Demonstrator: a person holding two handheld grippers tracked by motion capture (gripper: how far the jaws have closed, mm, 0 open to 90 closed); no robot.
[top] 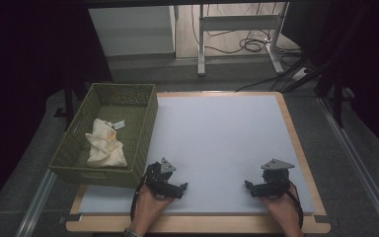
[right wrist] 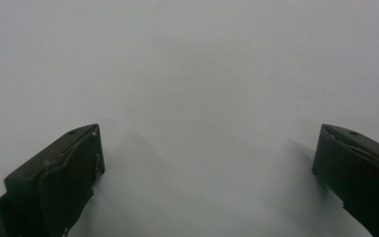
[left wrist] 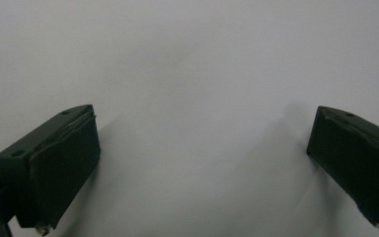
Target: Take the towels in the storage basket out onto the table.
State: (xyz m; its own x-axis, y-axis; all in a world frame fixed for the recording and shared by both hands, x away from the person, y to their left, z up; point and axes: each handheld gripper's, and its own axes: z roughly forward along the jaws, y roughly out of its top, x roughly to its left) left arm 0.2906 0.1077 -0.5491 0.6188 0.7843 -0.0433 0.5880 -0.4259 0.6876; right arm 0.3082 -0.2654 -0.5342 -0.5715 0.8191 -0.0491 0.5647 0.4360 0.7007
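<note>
- Both grippers rest low on the white table top (top: 217, 143) at its near edge, well apart: left gripper (top: 181, 188) near the basket's near right corner, right gripper (top: 249, 186) on the right side of the mat.
- Left gripper (left wrist: 202, 163): jaws spread wide, nothing between them, just bare mat.
- Right gripper (right wrist: 207, 173): same, jaws wide, nothing held.
- Thing to go for looks like the cream cloth (top: 104, 144), crumpled in the green woven basket (top: 150, 123) at the left edge of the table. It lies toward the near half, with a small tag sticking out on its upper right.
- Neither gripper is touching the cloth or the basket.
- Risks, my read:
  - Basket wall stands between the left gripper and the cloth; a flat approach likely clips the rim and shoves the basket. It has to go up and over.
  - Basket sits at the table's left edge, partly overhanging by the look of it; a sideways push could tip it off.
  - Cloth is bunched, so a shallow pinch may catch only a fold or the tag and slip out on lift.
  - Jaw tips could snag the weave if they go too deep.
  - Right gripper has a long reach across; the hands could crowd each other over the basket.
</note>
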